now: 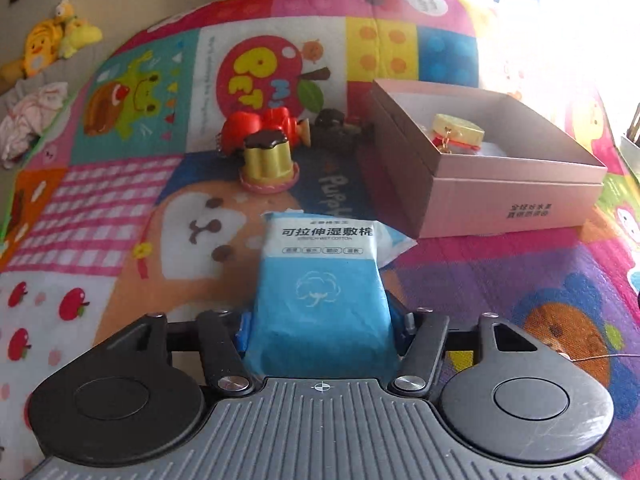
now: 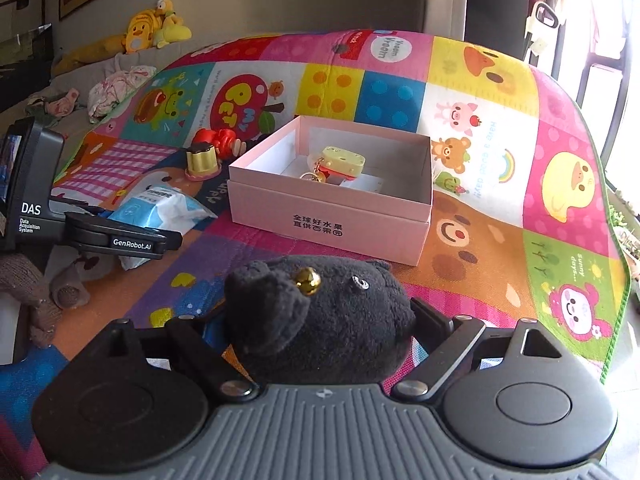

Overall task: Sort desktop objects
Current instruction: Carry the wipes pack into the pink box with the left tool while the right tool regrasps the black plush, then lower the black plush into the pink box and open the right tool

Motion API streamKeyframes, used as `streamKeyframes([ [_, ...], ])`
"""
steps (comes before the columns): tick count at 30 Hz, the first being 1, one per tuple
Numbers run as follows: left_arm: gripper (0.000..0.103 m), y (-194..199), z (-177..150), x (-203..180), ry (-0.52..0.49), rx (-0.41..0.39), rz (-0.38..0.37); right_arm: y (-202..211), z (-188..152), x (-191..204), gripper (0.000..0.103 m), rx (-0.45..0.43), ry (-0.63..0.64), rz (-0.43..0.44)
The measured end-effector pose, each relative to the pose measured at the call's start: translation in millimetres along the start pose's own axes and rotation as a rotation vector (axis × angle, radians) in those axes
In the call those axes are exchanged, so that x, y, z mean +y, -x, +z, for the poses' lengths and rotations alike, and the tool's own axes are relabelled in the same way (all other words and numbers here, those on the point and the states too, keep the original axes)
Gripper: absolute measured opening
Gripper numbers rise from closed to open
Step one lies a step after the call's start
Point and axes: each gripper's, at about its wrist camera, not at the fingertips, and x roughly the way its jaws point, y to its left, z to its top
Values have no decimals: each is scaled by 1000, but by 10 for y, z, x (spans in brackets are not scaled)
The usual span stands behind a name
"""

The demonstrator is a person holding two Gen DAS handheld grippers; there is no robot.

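A blue pack of wet cotton pads (image 1: 320, 292) sits between the fingers of my left gripper (image 1: 320, 320), which is shut on it just above the mat; the right wrist view shows this pack (image 2: 160, 204) at the left. My right gripper (image 2: 320, 332) is shut on a black plush toy (image 2: 332, 320) with a gold bell, held in front of the open pink box (image 2: 320, 220). The box (image 1: 516, 196) holds a yellow cheese-shaped keychain (image 1: 458, 130). A gold pudding toy (image 1: 268, 160), a red toy (image 1: 260, 124) and a dark figure (image 1: 332, 124) lie beyond the pack.
Everything rests on a colourful patchwork play mat (image 2: 480, 240), whose green edge (image 2: 616, 320) drops off at the right near a bright window. Yellow plush toys (image 2: 152, 28) and crumpled clothes (image 2: 116, 88) lie on a grey sofa at the far left. A brown knitted sleeve (image 2: 28, 288) shows at left.
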Motion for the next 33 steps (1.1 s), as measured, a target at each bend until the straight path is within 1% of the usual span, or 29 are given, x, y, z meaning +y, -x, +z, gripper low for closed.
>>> streamKeyframes([
  [2,59,115,-1,27,-7,-8,-10,84,22,-7,88,-4,-17,18],
  [4,58,282,50,45,-11,-27,-34,201,74,-21,88,-31,-26,23],
  [6,58,541,198,40,-31,-99,-59,356,164,-41,88,-85,-24,13],
  [8,58,778,392,11,-54,-192,-70,572,335,-93,88,-174,-25,-6],
  [9,58,902,541,-11,-61,-241,-84,675,423,-124,88,-220,-30,-12],
  [10,58,982,671,-26,-58,-275,-106,777,514,-159,88,-267,-39,-15],
  [13,59,1051,1030,-99,-36,-321,-187,991,689,-212,88,-379,-48,-20],
  [14,59,1027,1117,-143,-40,-328,-208,1033,727,-219,88,-407,-48,-20],
  [16,59,932,1257,-278,-64,-339,-229,1056,765,-232,88,-436,-46,-17],
  [19,60,656,1400,-515,-84,-310,-284,999,787,-284,88,-436,-52,-17],
  [21,62,433,1419,-638,-78,-298,-294,919,782,-328,88,-417,-61,-25],
  [23,75,243,1390,-713,-83,-290,-272,815,750,-373,88,-387,-73,-36],
  [24,87,147,1351,-702,-83,-281,-271,768,730,-395,88,-374,-78,-43],
  [25,93,102,1301,-672,-75,-277,-273,724,708,-419,88,-362,-85,-51],
  [29,97,80,1075,-482,-59,-257,-261,568,654,-552,88,-321,-120,-76],
  [31,98,107,924,-375,-53,-244,-243,464,681,-619,88,-303,-142,-80],
  [33,100,104,779,-300,-46,-213,-229,347,757,-664,88,-295,-165,-73],
])
